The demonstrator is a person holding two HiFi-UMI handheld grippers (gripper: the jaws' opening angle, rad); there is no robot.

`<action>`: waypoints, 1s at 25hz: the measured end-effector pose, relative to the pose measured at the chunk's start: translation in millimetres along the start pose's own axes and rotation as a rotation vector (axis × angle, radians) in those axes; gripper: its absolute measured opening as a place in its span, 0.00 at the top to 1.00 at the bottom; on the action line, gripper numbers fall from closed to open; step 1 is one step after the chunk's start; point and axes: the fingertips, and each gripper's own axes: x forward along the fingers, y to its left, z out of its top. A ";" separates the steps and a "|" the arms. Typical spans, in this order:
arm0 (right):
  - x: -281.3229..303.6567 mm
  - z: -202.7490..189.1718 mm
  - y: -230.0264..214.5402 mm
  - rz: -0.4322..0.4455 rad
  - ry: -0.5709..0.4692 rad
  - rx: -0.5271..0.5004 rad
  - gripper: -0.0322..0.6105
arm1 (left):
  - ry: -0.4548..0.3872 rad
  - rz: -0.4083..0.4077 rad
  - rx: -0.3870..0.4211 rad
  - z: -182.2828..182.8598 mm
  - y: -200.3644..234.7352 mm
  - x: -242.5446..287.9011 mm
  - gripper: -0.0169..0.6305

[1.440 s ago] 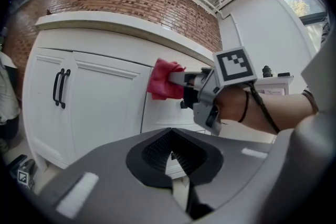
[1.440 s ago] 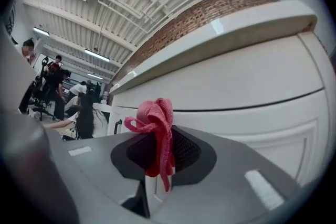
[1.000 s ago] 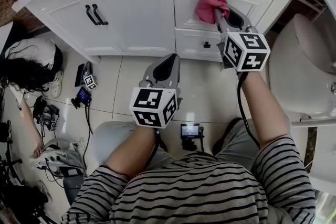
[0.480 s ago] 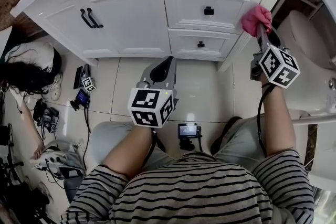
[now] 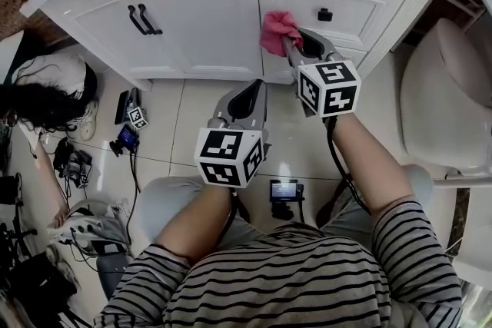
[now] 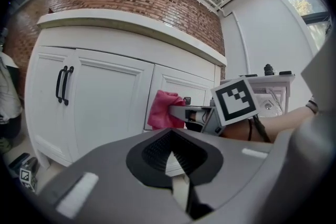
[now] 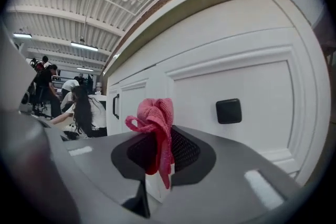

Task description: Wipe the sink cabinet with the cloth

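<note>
We see a pink cloth [image 7: 157,120] of nubbly, loosely knit fabric pinched in the matt grey plastic jaws of the right gripper [image 7: 156,157], and just ahead of it the sink cabinet [image 7: 252,60], smooth satin-white painted, with a matt black knob [image 7: 229,111].

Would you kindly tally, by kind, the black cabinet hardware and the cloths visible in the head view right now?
Black bar handles: 2
Black square knob: 1
Pink cloth: 1
Total: 4

Head view looks steeply down; both gripper views face the cabinet [image 5: 200,27] closely.
</note>
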 end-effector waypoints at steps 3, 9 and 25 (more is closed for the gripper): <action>7.8 -6.5 -16.6 -0.050 0.020 -0.014 0.85 | -0.001 0.002 -0.003 -0.6 2.5 -0.4 0.97; -40.8 -20.3 -94.0 -0.226 0.048 0.007 0.85 | 0.002 -0.023 0.002 -0.7 -4.8 2.4 0.97; -97.5 -44.7 -107.4 -0.255 0.074 0.082 0.85 | 0.001 -0.060 0.016 1.3 -30.3 0.3 0.97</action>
